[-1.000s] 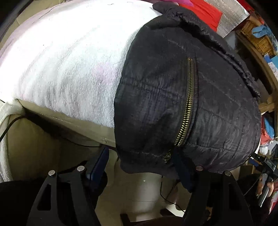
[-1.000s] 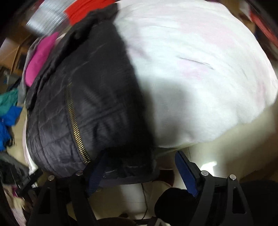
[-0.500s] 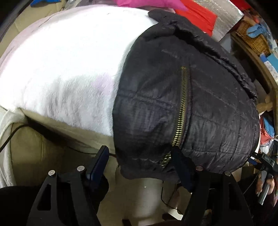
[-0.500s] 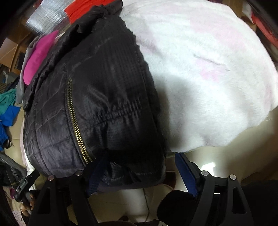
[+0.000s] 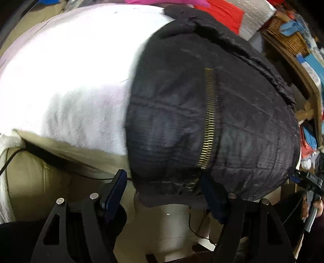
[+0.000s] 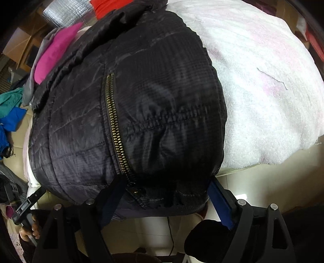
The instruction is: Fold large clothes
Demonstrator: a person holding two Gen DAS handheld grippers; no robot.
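Observation:
A black quilted jacket (image 5: 212, 113) with a brass zipper (image 5: 208, 121) lies on a white fluffy blanket (image 5: 77, 85) over a beige sofa. Its hem hangs over the front edge. My left gripper (image 5: 164, 192) is open, its fingers on either side of the hem's left part. In the right wrist view the jacket (image 6: 141, 113) fills the middle, zipper (image 6: 116, 129) running down it. My right gripper (image 6: 164, 196) is open, its jaws wide around the hem's right part. Neither pinches the cloth.
The blanket (image 6: 263, 91) spreads right of the jacket. A pink garment (image 6: 54, 50), red cloth (image 5: 222, 12) and a silver quilted sheet (image 6: 64, 14) lie behind. Wooden shelving with a wicker basket (image 5: 287, 38) stands to the right. A cable hangs below the sofa edge.
Both grippers have moved in closer, so the jacket's hem now sits between each pair of open fingers. The jacket's right side has spread and smoothed out.

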